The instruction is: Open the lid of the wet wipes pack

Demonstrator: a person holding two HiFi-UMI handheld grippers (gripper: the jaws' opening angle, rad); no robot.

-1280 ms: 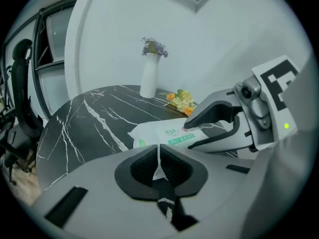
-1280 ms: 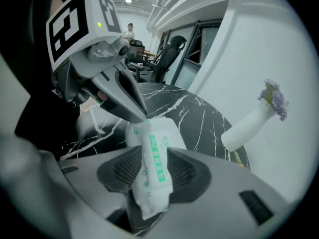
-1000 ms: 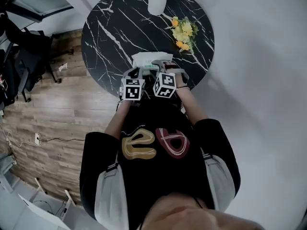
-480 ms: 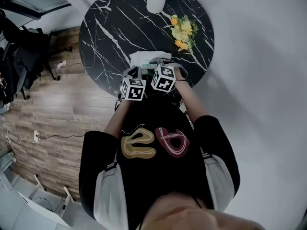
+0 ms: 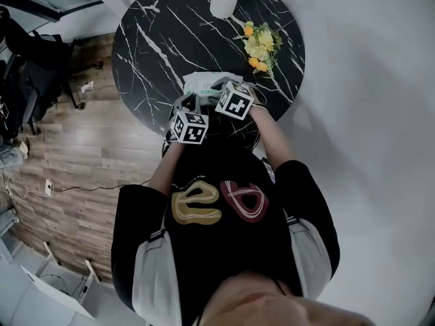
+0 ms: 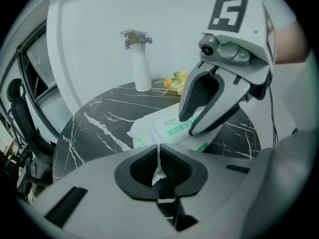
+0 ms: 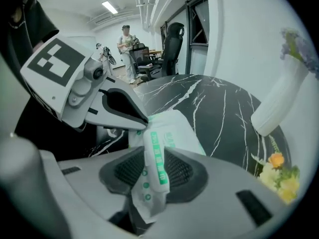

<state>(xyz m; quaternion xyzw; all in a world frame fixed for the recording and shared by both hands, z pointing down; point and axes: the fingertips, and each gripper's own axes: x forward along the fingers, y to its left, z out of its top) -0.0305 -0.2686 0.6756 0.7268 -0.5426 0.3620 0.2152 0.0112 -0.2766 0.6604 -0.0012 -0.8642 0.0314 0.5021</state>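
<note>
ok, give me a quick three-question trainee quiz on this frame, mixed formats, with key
1. True or false: the left gripper has its jaws shut on a thin edge of the wet wipes pack.
2. What stands on the table beyond the pack? A) white vase B) mug C) laptop
3. Short answer: what sits between the jaws of the right gripper?
Key: 1 true; 2 A; 3 a green-printed fold of the pack.
</note>
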